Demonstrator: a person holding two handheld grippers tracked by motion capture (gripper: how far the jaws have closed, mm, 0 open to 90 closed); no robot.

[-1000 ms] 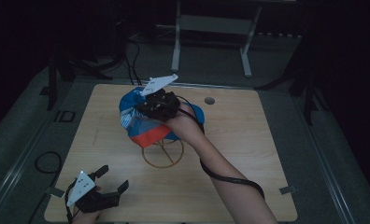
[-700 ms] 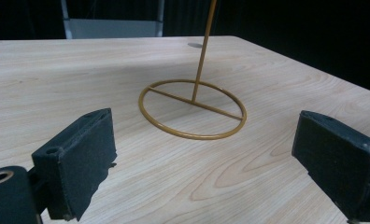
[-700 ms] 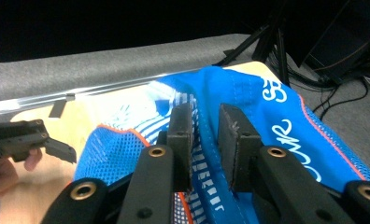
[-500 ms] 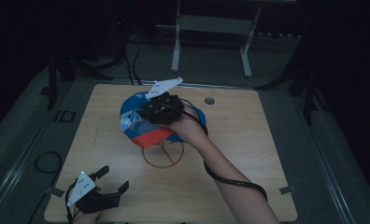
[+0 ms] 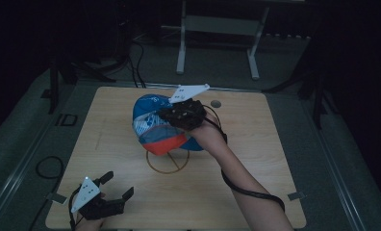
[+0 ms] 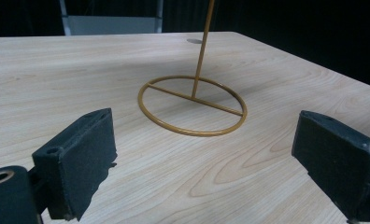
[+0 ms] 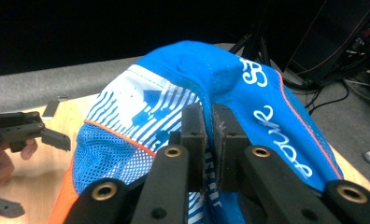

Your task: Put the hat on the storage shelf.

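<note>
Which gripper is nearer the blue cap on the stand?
Right. The right gripper is pinched shut on the blue cap; the left gripper sits open near the table's front edge, well short of the cap.

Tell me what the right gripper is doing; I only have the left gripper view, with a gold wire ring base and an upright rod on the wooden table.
Observer: In its own view the right gripper is pinching the fabric of a blue, white and orange cap; its jaws have just been closing.
Operator: Where is that cap relative to my stand?
Observer: In the high view it sits above the gold wire stand, hiding the rod's top.
Operator: And my own gripper?
Observer: The left gripper is open with nothing between its jaws, near the front left edge of the wooden table, apart from the stand.
</note>
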